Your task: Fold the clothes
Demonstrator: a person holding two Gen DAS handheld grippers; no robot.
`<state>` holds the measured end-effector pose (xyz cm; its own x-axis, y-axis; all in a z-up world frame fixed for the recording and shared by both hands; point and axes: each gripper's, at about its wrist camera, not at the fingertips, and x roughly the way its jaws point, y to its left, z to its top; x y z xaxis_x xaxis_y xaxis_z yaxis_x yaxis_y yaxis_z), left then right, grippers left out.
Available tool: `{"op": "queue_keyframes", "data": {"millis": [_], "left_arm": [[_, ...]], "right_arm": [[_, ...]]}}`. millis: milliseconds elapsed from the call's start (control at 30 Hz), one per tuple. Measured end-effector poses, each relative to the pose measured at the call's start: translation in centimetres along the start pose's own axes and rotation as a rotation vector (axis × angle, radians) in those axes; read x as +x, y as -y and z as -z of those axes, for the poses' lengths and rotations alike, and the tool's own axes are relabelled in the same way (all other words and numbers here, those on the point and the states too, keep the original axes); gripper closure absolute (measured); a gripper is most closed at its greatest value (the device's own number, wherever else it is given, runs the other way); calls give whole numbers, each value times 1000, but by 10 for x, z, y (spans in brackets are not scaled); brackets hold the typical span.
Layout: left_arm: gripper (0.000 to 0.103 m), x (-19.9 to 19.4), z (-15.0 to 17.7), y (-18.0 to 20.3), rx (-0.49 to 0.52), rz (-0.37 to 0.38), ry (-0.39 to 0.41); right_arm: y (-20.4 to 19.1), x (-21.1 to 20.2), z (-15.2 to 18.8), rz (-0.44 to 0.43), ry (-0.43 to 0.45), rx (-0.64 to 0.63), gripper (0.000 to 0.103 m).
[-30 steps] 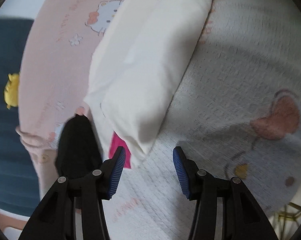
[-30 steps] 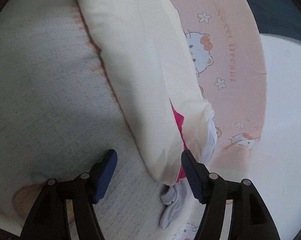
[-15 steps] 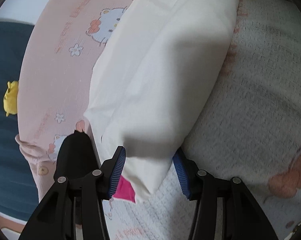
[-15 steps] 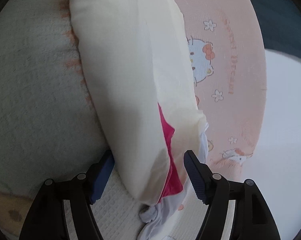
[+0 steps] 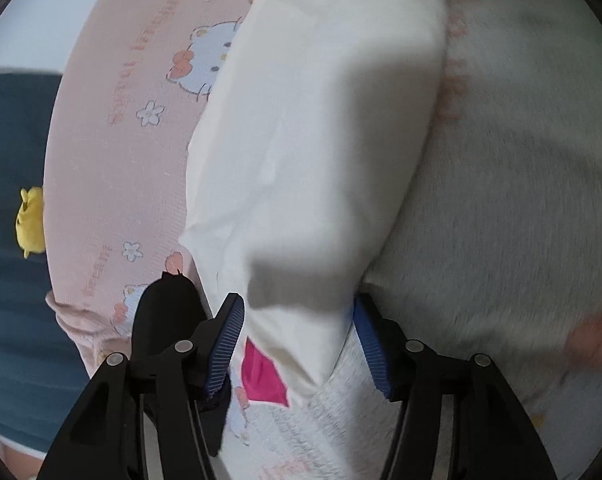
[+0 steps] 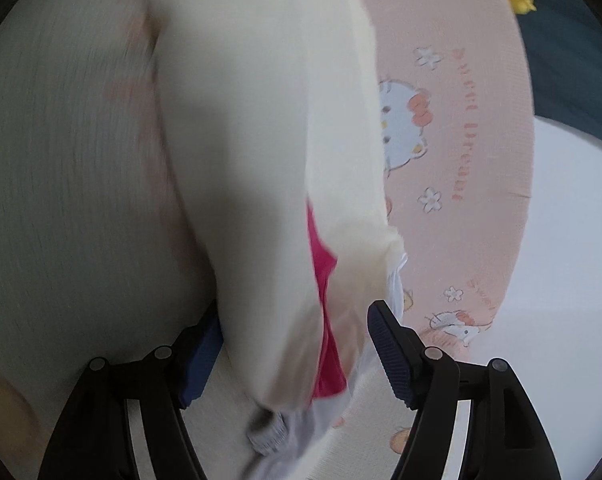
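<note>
A cream folded garment [image 5: 321,152] is seen lying as a long, thick bundle on the cartoon-cat blanket [image 5: 521,200], along the seam between the blanket's pink border and its white quilted field. A magenta layer [image 5: 263,376] shows at the bundle's near end, and grey-white cloth [image 6: 285,436] hangs out beneath it. The left gripper [image 5: 299,344] is held spread around that end, its jaws having just been opening; the cloth sits between the pads without being pinched. The right gripper [image 6: 297,356] likewise stands open astride the other end. A black item [image 5: 169,312] lies just left of the bundle. A yellow plush toy [image 5: 31,222] sits beyond the blanket's pink edge, on dark blue fabric [image 5: 9,280].
</note>
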<state>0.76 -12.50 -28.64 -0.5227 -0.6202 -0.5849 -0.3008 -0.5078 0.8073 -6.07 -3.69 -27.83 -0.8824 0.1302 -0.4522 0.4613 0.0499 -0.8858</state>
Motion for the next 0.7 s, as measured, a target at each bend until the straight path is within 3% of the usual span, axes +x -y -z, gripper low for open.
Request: {"op": "queue_keyframes", "data": {"millis": [100, 267, 367, 400, 467, 533, 700], "left_arm": [[49, 1, -3, -2, 14, 6, 12], [49, 0, -35, 6, 24, -3, 21], [49, 2, -46, 9, 40, -33, 32], [48, 2, -45, 8, 40, -31, 34], [38, 2, -41, 7, 56, -45, 49], [32, 5, -32, 5, 89, -66, 49], [32, 10, -17, 0, 111, -60, 55]], "right_arm": [[6, 4, 8, -53, 11, 21, 32], [-6, -5, -10, 11, 91, -93, 32], [-7, -8, -17, 13, 122, -93, 32], [-6, -8, -18, 9, 129, -87, 32], [-5, -8, -20, 2, 137, -75, 32], [-4, -2, -10, 9, 101, -66, 31], [-6, 7, 10, 44, 82, -87, 31]]}}
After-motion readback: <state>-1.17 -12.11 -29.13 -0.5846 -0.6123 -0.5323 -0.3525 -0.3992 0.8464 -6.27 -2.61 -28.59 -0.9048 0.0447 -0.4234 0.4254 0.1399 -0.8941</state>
